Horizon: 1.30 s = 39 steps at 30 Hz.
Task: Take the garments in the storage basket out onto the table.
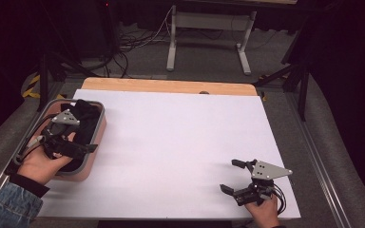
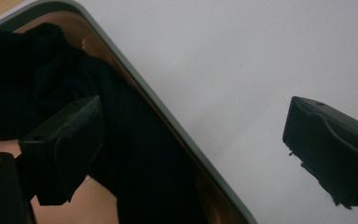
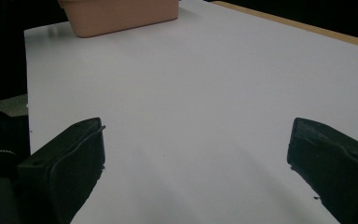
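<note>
Reaching into the pink tub is the step in hand, by my reading: the left gripper hangs over the tub at the left edge of the white sheet, its jaws spread wide and holding nothing. In the left gripper view one jaw sits down among the black cloth that lies bunched inside the tub, while the other jaw stands outside the tub's grey rim, over the white sheet. So the jaws straddle the rim rather than the cloth.

The next move, I judge, calls for shifting the left gripper further in over the tub so that both jaws clear the rim, then closing on a fold of the cloth and lifting it out. Closing from here would risk pinching the tub wall.

The right gripper rests well away from the tub, near the sheet's front right corner, jaws released and empty; the right gripper view shows bare sheet between them and the tub far off.

The sheet covers a wooden table, whose far edge shows beyond the tub. Beyond that lie a grey carpeted floor, a tangle of cables and the white legs of another table, in a dark room
</note>
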Each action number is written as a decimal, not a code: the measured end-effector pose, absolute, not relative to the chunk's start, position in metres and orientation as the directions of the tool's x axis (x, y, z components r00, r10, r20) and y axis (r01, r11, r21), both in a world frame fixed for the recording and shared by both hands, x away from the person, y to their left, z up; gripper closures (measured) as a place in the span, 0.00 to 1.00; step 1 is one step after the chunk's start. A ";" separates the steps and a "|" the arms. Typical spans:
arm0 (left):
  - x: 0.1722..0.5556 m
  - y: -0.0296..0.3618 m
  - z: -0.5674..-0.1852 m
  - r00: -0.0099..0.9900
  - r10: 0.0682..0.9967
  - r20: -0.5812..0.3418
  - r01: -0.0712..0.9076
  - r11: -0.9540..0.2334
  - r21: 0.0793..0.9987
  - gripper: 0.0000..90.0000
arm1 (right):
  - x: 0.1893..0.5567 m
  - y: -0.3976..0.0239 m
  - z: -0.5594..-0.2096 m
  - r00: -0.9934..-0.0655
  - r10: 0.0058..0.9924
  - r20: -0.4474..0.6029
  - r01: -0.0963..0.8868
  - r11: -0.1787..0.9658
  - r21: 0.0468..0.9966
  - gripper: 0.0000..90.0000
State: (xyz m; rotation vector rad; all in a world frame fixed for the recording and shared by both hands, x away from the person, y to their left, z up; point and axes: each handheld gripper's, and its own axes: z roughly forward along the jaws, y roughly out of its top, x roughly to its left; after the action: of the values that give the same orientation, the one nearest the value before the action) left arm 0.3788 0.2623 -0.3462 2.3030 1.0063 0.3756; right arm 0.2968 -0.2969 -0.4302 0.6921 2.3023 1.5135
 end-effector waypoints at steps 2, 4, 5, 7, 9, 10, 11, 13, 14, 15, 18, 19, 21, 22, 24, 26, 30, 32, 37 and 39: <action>0.380 0.263 -0.347 0.670 0.742 0.018 0.577 -0.537 0.615 0.07 | 0.297 -0.297 -0.430 -0.839 0.544 0.014 0.229 0.329 0.916 0.05; 0.381 0.266 -0.347 0.664 0.748 0.019 0.589 -0.539 0.602 0.07 | 0.297 -0.297 -0.430 -0.839 0.543 0.015 0.230 0.331 0.915 0.05; 0.383 0.267 -0.347 0.659 0.752 0.021 0.596 -0.539 0.595 0.08 | 0.297 -0.297 -0.430 -0.839 0.544 0.016 0.233 0.331 0.914 0.05; 0.385 0.270 -0.348 0.653 0.757 0.027 0.606 -0.544 0.580 0.08 | 0.297 -0.297 -0.431 -0.839 0.544 0.016 0.232 0.332 0.914 0.05; 0.387 0.273 -0.348 0.646 0.763 0.029 0.618 -0.545 0.567 0.08 | 0.297 -0.297 -0.431 -0.839 0.544 0.016 0.232 0.331 0.914 0.05; 0.388 0.274 -0.348 0.641 0.767 0.029 0.625 -0.544 0.560 0.08 | 0.297 -0.297 -0.431 -0.839 0.543 0.017 0.233 0.331 0.914 0.05; 0.388 0.275 -0.349 0.638 0.770 0.032 0.630 -0.545 0.554 0.08 | 0.297 -0.297 -0.431 -0.839 0.543 0.015 0.231 0.332 0.915 0.05; 0.390 0.278 -0.350 0.629 0.777 0.040 0.641 -0.547 0.538 0.08 | 0.297 -0.297 -0.431 -0.839 0.543 0.016 0.233 0.332 0.914 0.05; 0.391 0.279 -0.350 0.625 0.779 0.037 0.649 -0.546 0.530 0.08 | 0.297 -0.297 -0.431 -0.840 0.542 0.016 0.233 0.333 0.914 0.05; 0.392 0.280 -0.350 0.623 0.781 0.038 0.652 -0.545 0.527 0.08 | 0.297 -0.297 -0.431 -0.841 0.541 0.016 0.233 0.334 0.913 0.05; 0.395 0.283 -0.352 0.612 0.790 0.040 0.669 -0.544 0.508 0.08 | 0.297 -0.297 -0.431 -0.841 0.541 0.015 0.231 0.333 0.914 0.05; 0.396 0.283 -0.352 0.610 0.792 0.035 0.674 -0.542 0.501 0.08 | 0.297 -0.297 -0.431 -0.841 0.541 0.015 0.231 0.333 0.914 0.05; 0.398 0.285 -0.354 0.604 0.796 0.028 0.688 -0.539 0.486 0.08 | 0.297 -0.297 -0.431 -0.841 0.541 0.016 0.232 0.333 0.914 0.05; 0.399 0.285 -0.355 0.603 0.798 0.024 0.696 -0.540 0.474 0.08 | 0.298 -0.297 -0.431 -0.841 0.541 0.018 0.233 0.333 0.914 0.05; 0.402 0.285 -0.358 0.599 0.801 0.017 0.709 -0.540 0.454 0.08 | 0.297 -0.296 -0.431 -0.841 0.540 0.020 0.236 0.335 0.912 0.05; 0.403 0.285 -0.360 0.597 0.802 0.010 0.719 -0.540 0.438 0.08 | 0.297 -0.296 -0.431 -0.842 0.539 0.019 0.236 0.336 0.912 0.05; 0.404 0.285 -0.364 0.602 0.798 0.011 0.725 -0.552 0.411 0.08 | 0.297 -0.296 -0.431 -0.843 0.537 0.017 0.231 0.333 0.914 0.05; 0.404 0.285 -0.366 0.603 0.798 0.011 0.728 -0.556 0.401 0.08 | 0.297 -0.296 -0.431 -0.844 0.536 0.019 0.232 0.332 0.914 0.05; 0.405 0.285 -0.372 0.611 0.792 -0.007 0.736 -0.564 0.373 0.08 | 0.297 -0.296 -0.431 -0.845 0.535 0.015 0.228 0.333 0.915 0.05; 0.405 0.284 -0.375 0.611 0.791 -0.004 0.738 -0.569 0.362 0.09 | 0.297 -0.296 -0.431 -0.845 0.535 0.016 0.228 0.333 0.915 0.05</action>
State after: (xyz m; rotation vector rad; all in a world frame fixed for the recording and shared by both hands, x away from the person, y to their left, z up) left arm 0.4055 0.2841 -0.3755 2.5118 1.2346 0.2265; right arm 0.2972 -0.2963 -0.4308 0.6833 2.3134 1.5159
